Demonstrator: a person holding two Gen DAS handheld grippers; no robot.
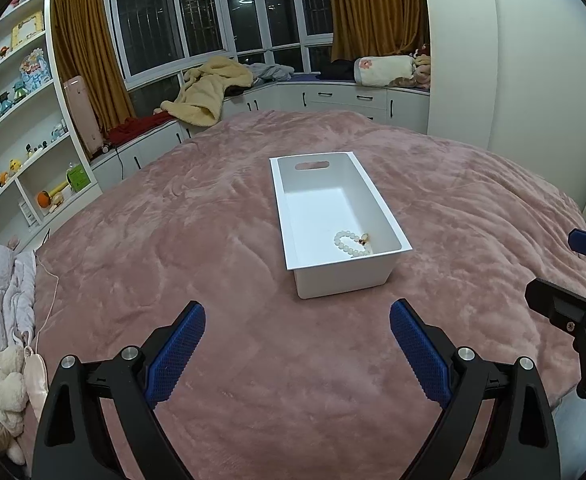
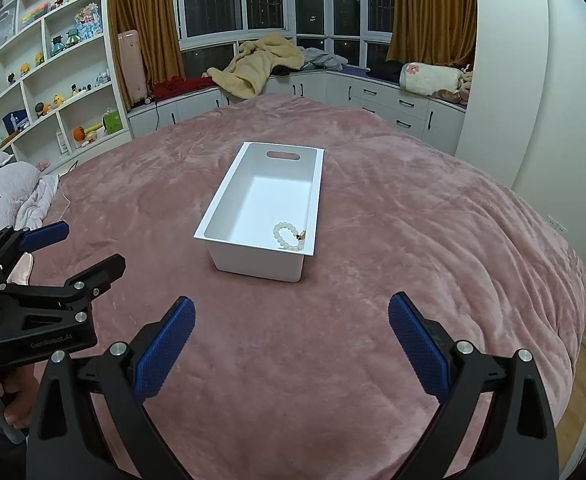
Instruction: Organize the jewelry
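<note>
A white rectangular plastic bin (image 1: 345, 268) with a slot handle cut in its far end wall sits on the pink plush bedspread (image 1: 213, 240), and a bracelet of pale white beads with a small gold-and-dark charm (image 1: 352, 242) lies inside it, in the near corner at about 4 o'clock of the bin's floor. The rest of the floor shows nothing else.

The left gripper (image 1: 297, 326) hovers above the bedspread short of the bin's near wall, blue pads spread wide and holding nothing. The right gripper (image 2: 291, 320) hangs likewise, released and empty, with the bin at its 12 o'clock.

Judging by this, the bracelet is already stowed and no other jewelry shows on the bedspread, so the task looks at or near its end. A next move would call for finding any remaining piece, or simply drawing back.

The bin's long axis runs from near to far, roughly 6 to 12 o'clock, leaning toward 11 in the left wrist view and toward 1 in the right, handle end pointing away. The bracelet lies flat as a loop, charm toward the right wall.
</note>
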